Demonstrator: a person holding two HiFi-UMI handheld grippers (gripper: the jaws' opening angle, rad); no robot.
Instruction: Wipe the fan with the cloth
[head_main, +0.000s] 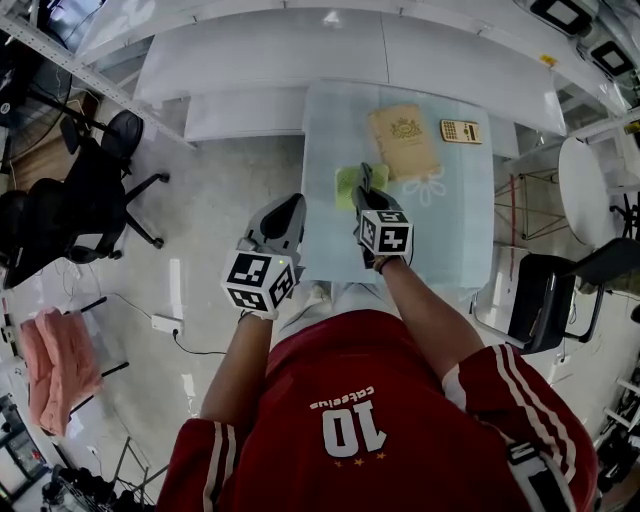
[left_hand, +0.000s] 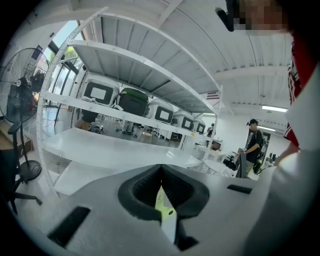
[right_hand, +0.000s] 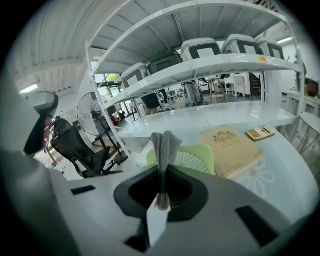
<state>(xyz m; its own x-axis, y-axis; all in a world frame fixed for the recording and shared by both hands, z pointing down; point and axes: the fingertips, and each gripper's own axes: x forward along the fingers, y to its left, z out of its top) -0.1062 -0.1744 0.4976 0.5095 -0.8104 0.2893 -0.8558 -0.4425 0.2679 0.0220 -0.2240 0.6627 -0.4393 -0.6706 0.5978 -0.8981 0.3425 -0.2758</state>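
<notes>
Big pale table (head_main: 450, 250) had the green fan (right_hand: 192, 159) lying on it, near the brown book (head_main: 404, 141). Your right gripper (right_hand: 162, 185) was pinched on the grey cloth (right_hand: 165, 142) and the left gripper (left_hand: 161, 172) was closed on nothing. I'd have dragged the loose cloth end flat across the grille and steadied the fan with the left.

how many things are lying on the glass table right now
3: the green fan at the near left, partly behind the right gripper; the tan book beyond it; the calculator right of the book. The gripper may hide something small.
</notes>
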